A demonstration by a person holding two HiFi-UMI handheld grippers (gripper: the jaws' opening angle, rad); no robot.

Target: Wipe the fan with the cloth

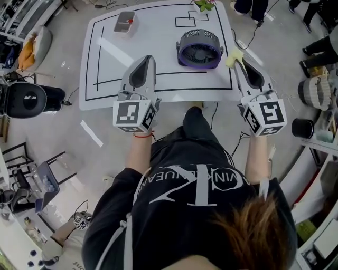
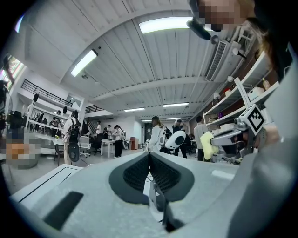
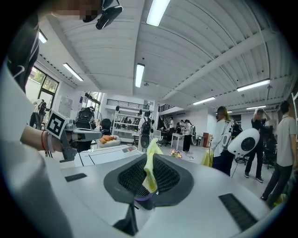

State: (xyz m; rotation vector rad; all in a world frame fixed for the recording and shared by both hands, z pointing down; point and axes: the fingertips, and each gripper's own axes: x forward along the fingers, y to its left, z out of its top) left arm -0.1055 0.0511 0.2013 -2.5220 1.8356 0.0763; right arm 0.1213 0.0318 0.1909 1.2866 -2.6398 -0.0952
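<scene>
A round grey-and-purple fan (image 1: 198, 49) lies face-up on the white table (image 1: 158, 58), right of centre. My right gripper (image 1: 237, 59) hovers at the table's right edge beside the fan, shut on a yellow cloth (image 1: 234, 57). In the right gripper view the cloth (image 3: 150, 168) sticks up between the jaws, and a strip of purple (image 3: 143, 197) shows beneath it. My left gripper (image 1: 149, 59) is held over the table's front, left of the fan, shut with nothing in it (image 2: 150, 157). The left gripper view also catches the cloth (image 2: 206, 145) in the right gripper (image 2: 233, 135).
A clear box (image 1: 125, 22) with something red stands at the table's back left; flowers (image 1: 203, 5) lie at the back edge. Black tape lines mark the tabletop. A black chair (image 1: 26, 99) stands left, shelves and a dark cylinder (image 1: 303, 128) right. People stand beyond the table.
</scene>
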